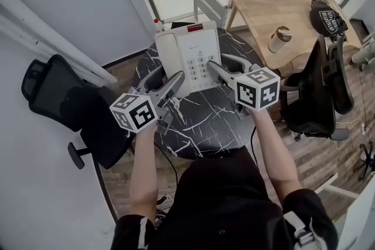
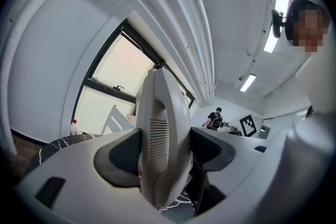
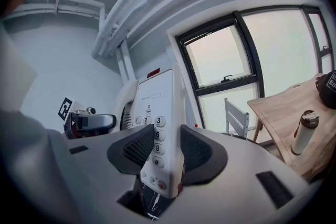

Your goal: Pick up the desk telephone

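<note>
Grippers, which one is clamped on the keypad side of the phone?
The right gripper: its jaws pinch the edge of the desk telephone beside the number keys, while the left gripper clamps the handset side.

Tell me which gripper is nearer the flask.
Right. The right gripper, clamped on the phone at its keypad side, is just left of the flask; the left gripper clamps the handset side, farther away.

One telephone, two grippers, two tables, two black chairs

Telephone keys read 3, 6, 9 — and #.
</note>
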Motion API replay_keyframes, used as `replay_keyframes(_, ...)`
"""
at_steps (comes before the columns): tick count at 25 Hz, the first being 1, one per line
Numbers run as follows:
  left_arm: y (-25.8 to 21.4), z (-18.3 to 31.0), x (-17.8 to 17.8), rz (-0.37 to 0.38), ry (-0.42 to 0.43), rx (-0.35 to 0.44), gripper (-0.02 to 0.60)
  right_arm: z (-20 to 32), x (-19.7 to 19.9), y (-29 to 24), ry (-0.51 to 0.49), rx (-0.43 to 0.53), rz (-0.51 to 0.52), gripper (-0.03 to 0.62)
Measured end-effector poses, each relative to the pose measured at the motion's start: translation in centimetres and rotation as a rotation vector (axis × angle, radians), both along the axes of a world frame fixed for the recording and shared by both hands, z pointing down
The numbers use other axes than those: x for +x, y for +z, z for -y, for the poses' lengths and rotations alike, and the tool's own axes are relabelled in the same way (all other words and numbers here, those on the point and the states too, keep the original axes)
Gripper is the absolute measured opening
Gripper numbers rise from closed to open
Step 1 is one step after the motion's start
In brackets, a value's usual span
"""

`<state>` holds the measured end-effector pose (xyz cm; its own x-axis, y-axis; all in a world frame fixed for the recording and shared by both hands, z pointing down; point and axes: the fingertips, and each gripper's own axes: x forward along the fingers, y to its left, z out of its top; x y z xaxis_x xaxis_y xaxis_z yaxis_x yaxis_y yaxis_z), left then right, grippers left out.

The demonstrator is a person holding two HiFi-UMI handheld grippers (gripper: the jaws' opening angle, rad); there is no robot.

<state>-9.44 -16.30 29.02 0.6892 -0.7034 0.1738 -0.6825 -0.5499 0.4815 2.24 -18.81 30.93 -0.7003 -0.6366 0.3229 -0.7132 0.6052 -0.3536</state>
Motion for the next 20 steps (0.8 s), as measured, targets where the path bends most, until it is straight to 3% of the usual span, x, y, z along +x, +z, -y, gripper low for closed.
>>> replay_keyframes(20, -0.8, -0.5, -0.2, -0.001, -0.006, 0.020, 0.311, -0.4, -0.2, -1.0, -0.004, 0.027, -0.004, 0.167)
